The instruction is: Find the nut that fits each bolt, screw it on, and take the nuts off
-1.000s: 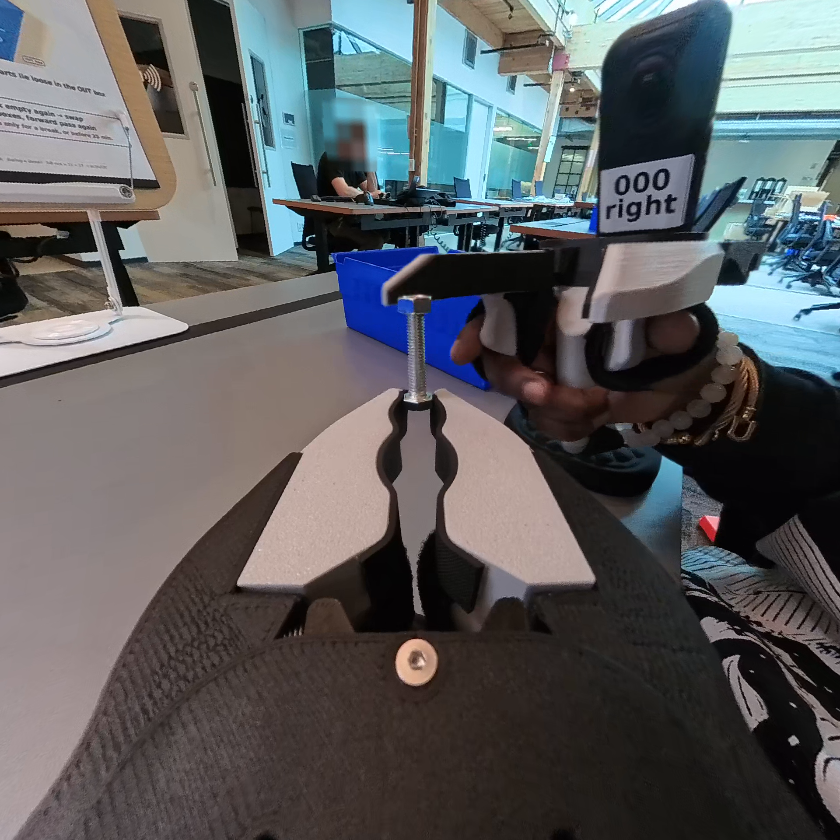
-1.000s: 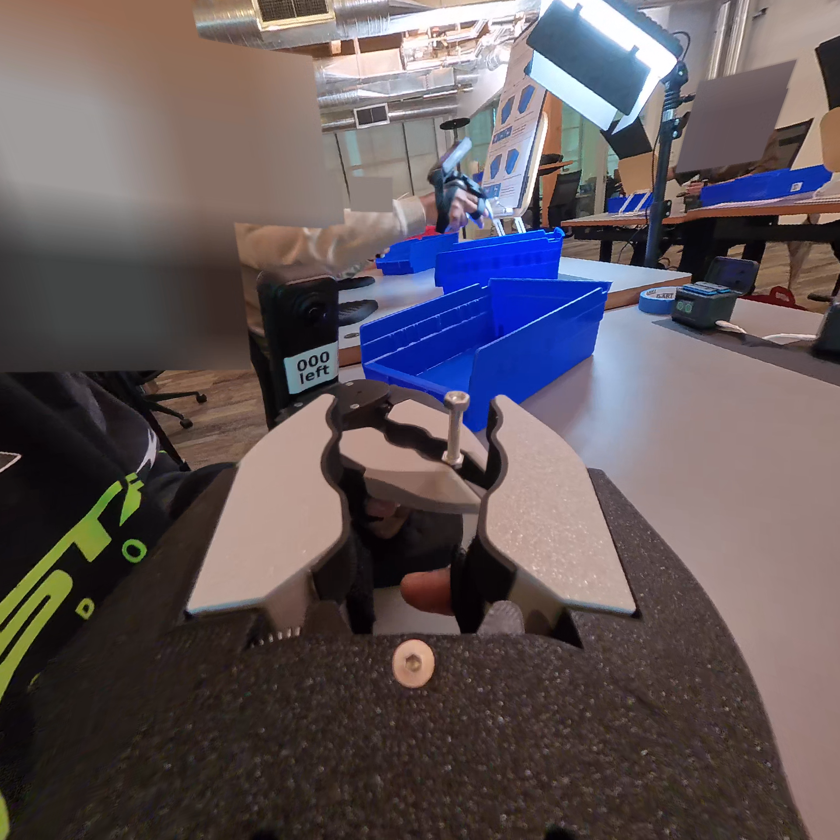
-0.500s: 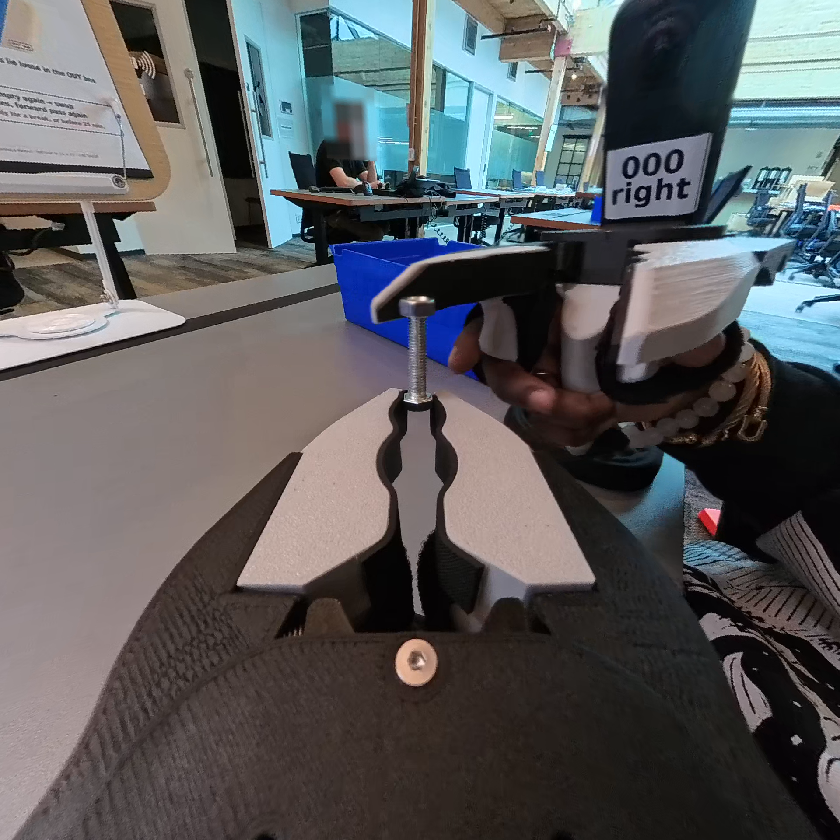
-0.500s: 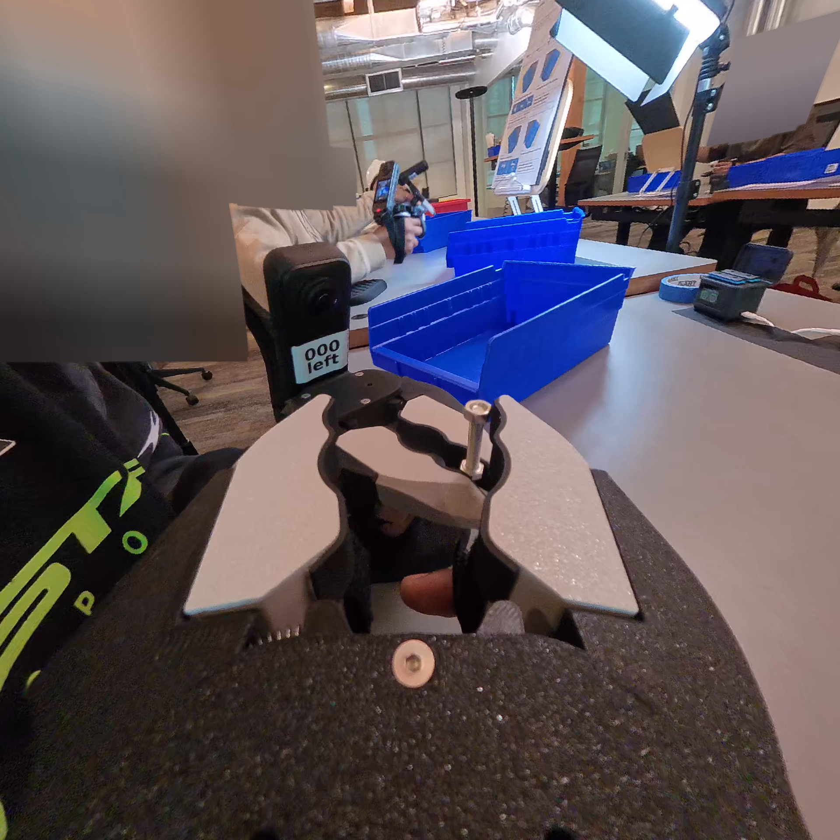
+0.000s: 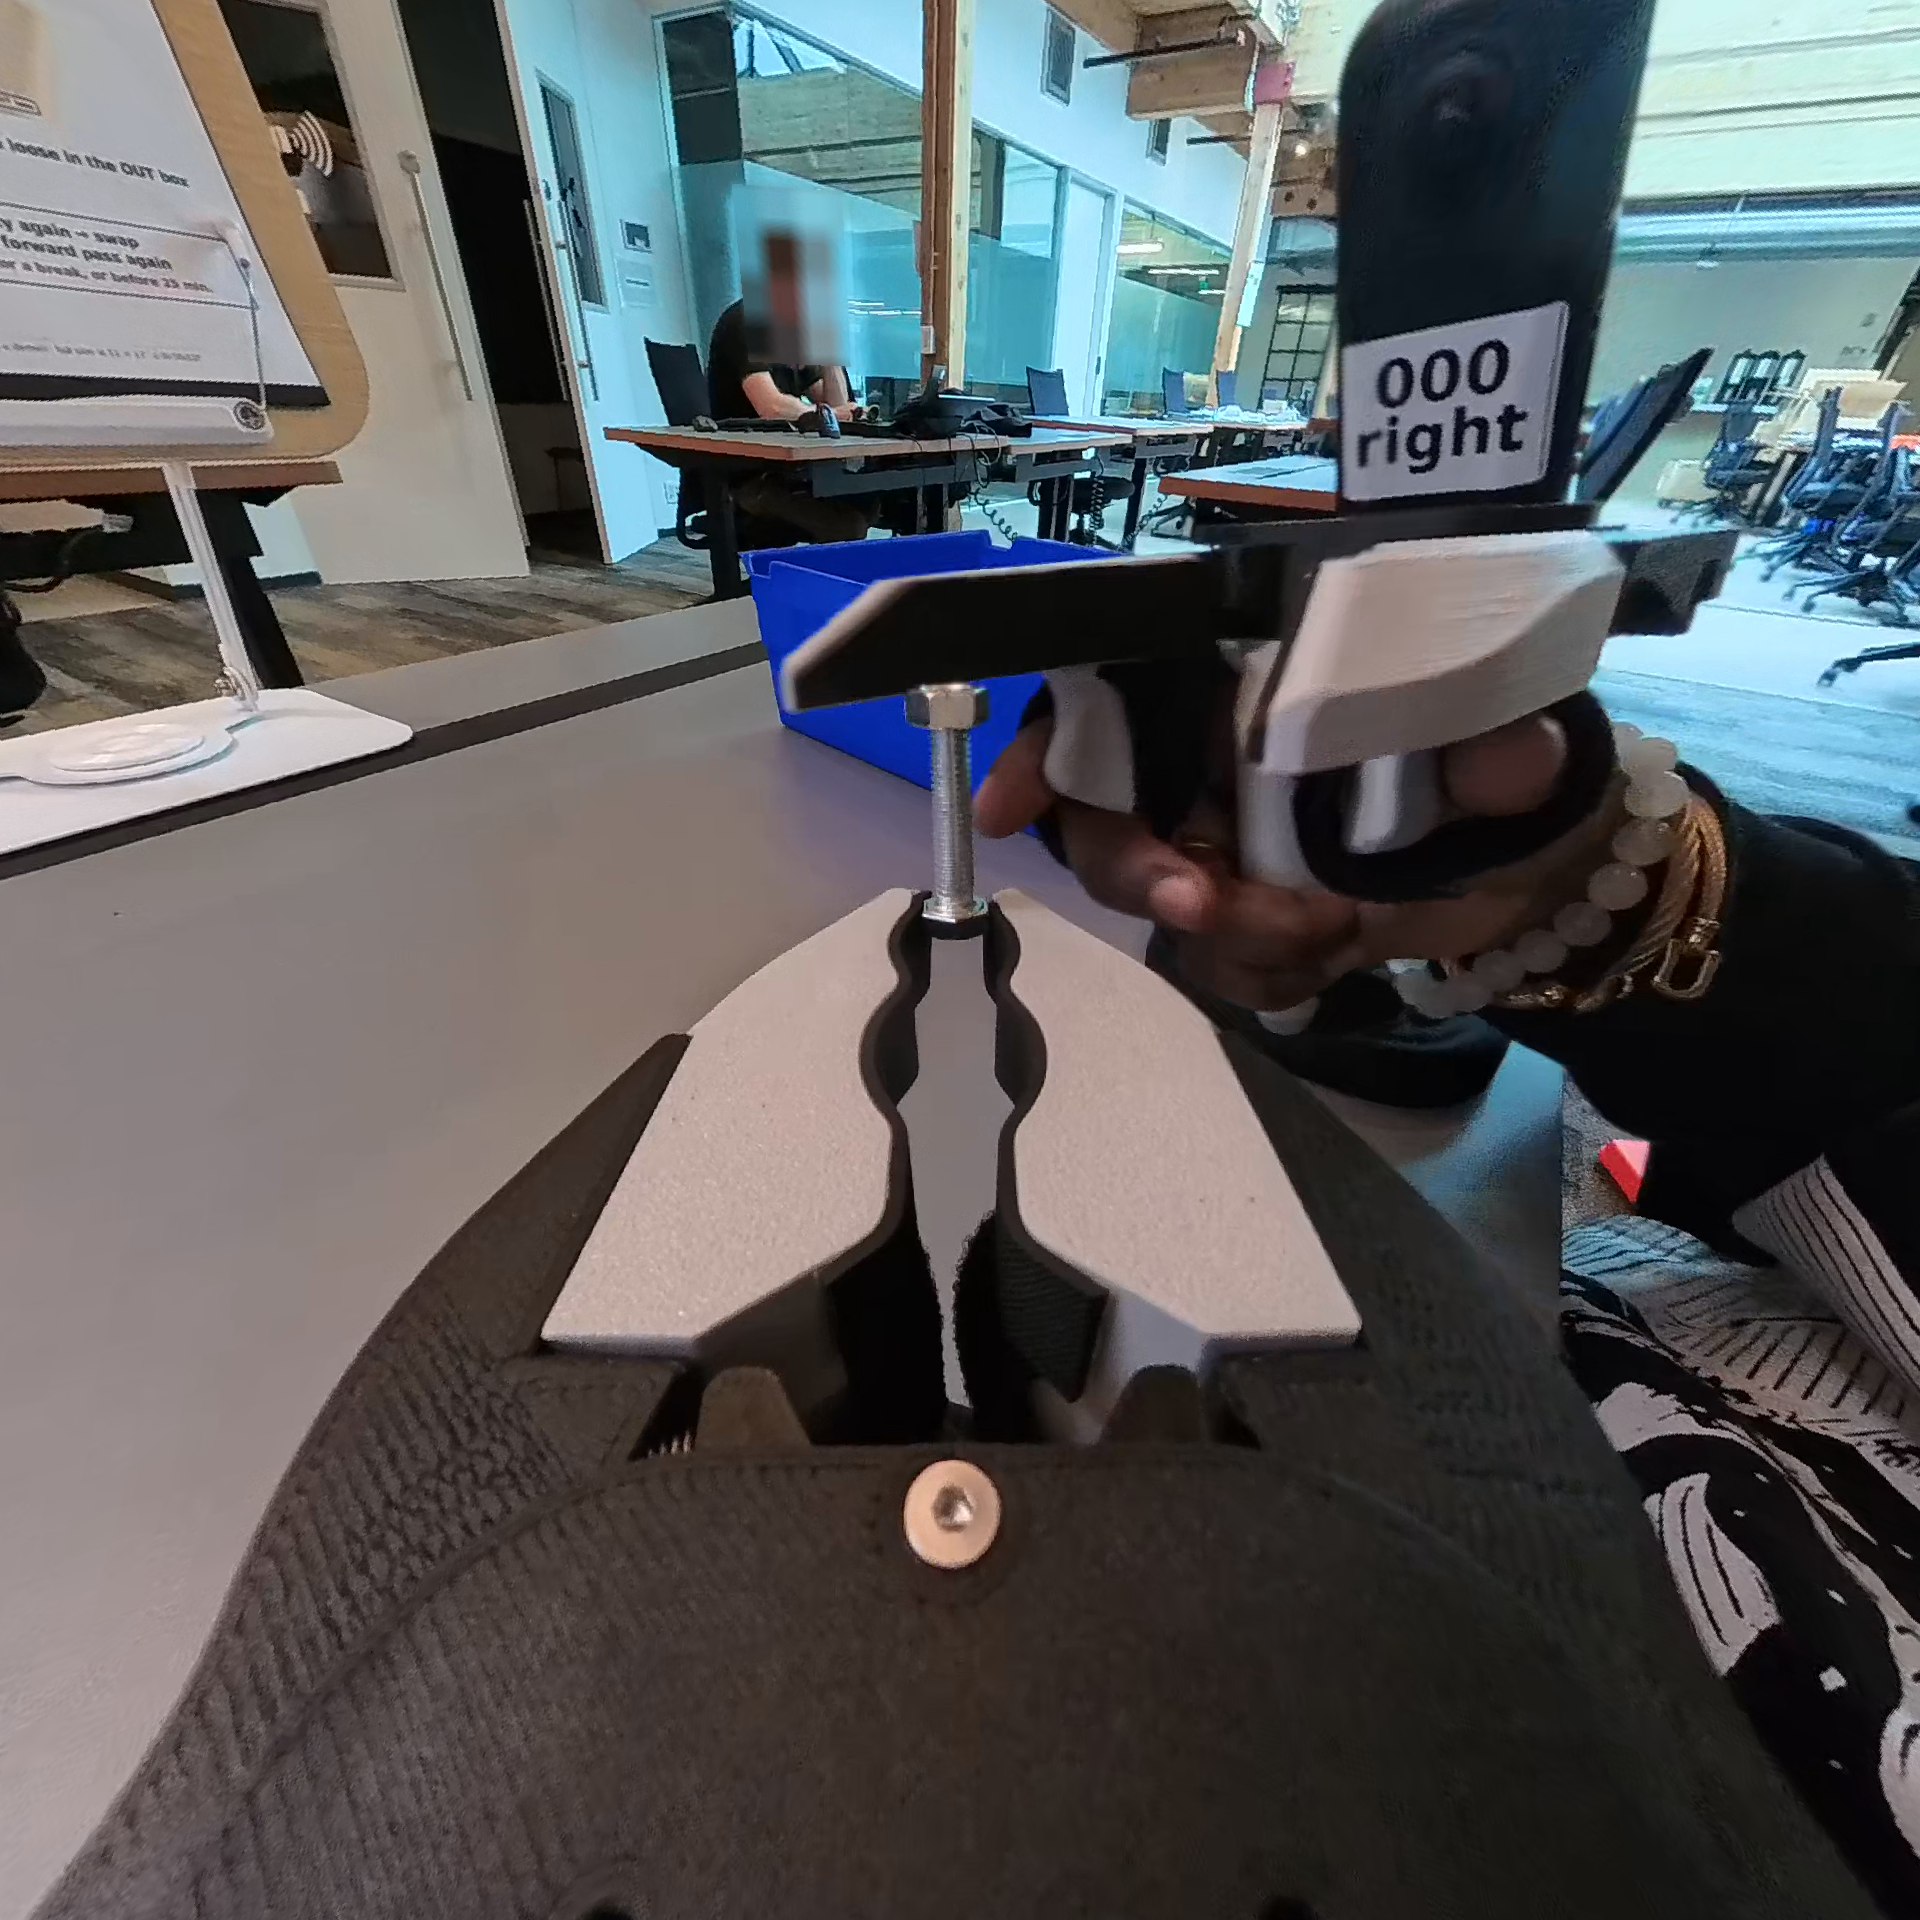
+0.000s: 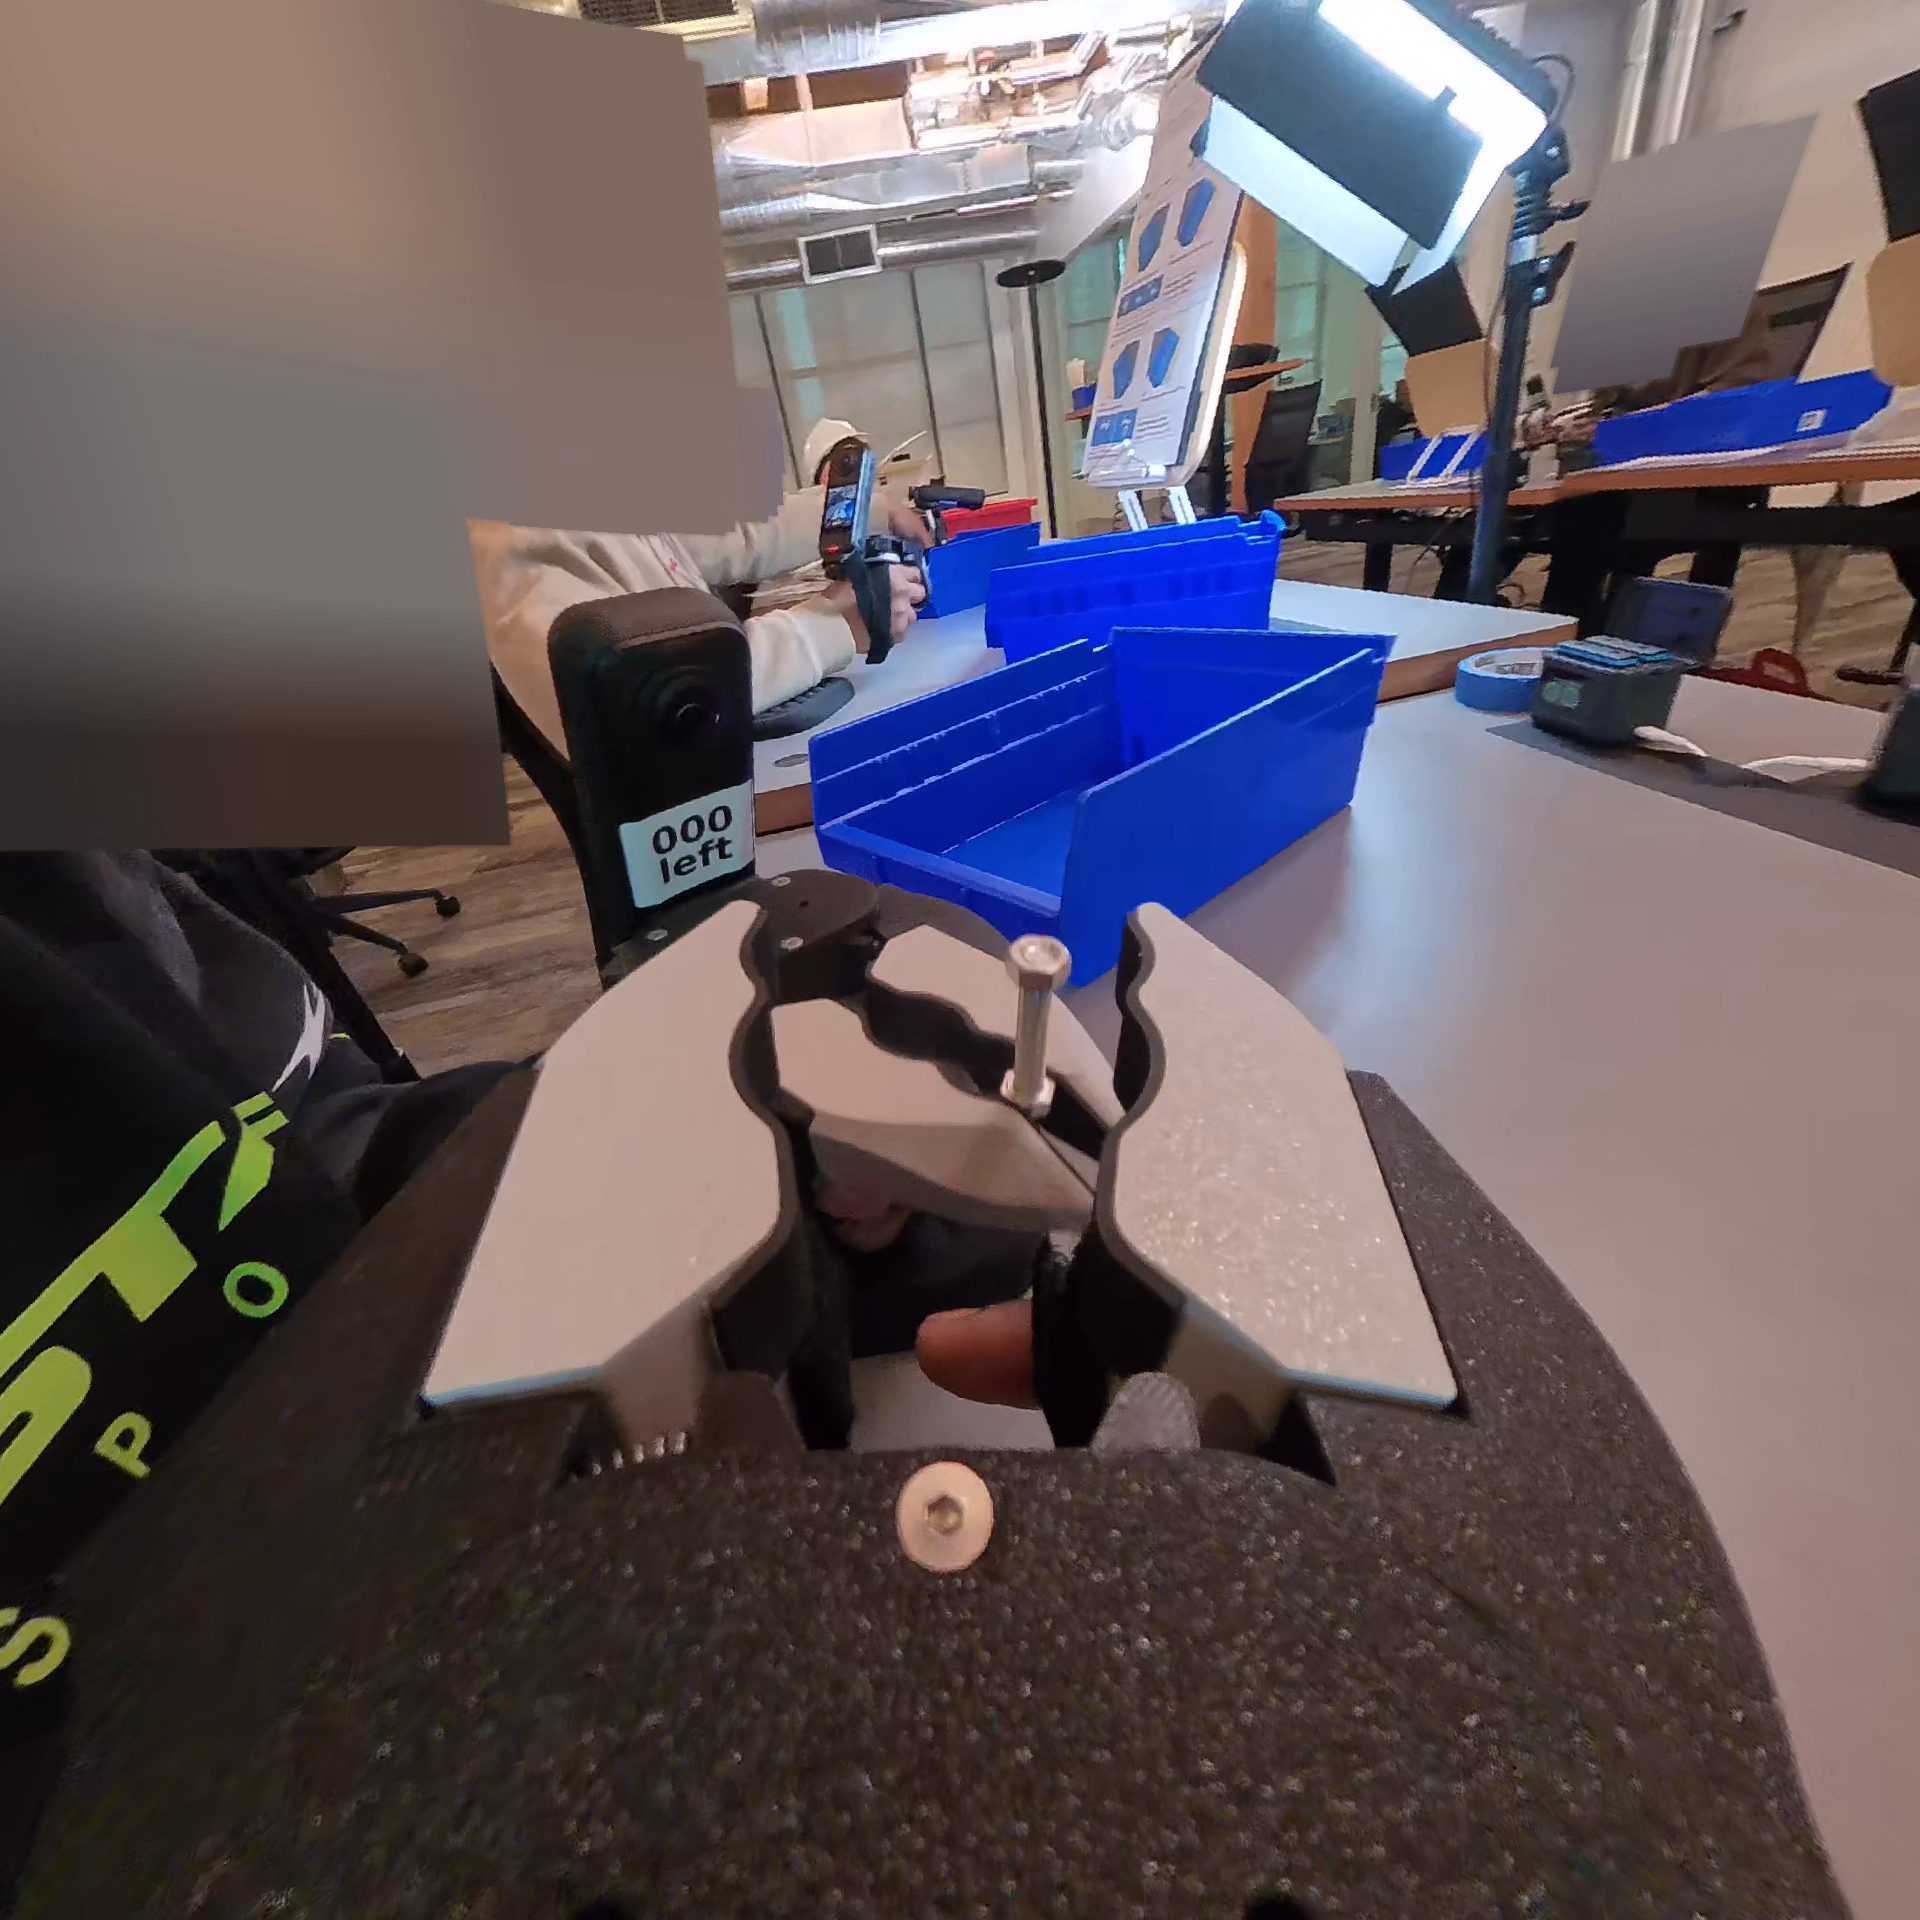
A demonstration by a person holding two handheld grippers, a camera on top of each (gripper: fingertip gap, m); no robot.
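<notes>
bolt (image 5: 953,805), bright threaded steel with a hexagonal head, stands upright from a thin hex nut (image 5: 956,910) pinched at the very tips of the left gripper (image 5: 956,914), whose wavy-edged grey jaws are nearly closed on that nut. right gripper (image 6: 940,1023) has its jaws spread wide, pressing on nothing; the bolt head rises between them, nearer the right-hand finger, just under its flat dark underside. smooth grey bench (image 5: 416,987) lies bare to the left; a ribbed blue plastic bin (image 6: 1195,790) sits just behind.

Printed stickers on both cams (image 5: 1449,416) (image 6: 691,844), sign (image 5: 114,260) (text withheld).
</notes>
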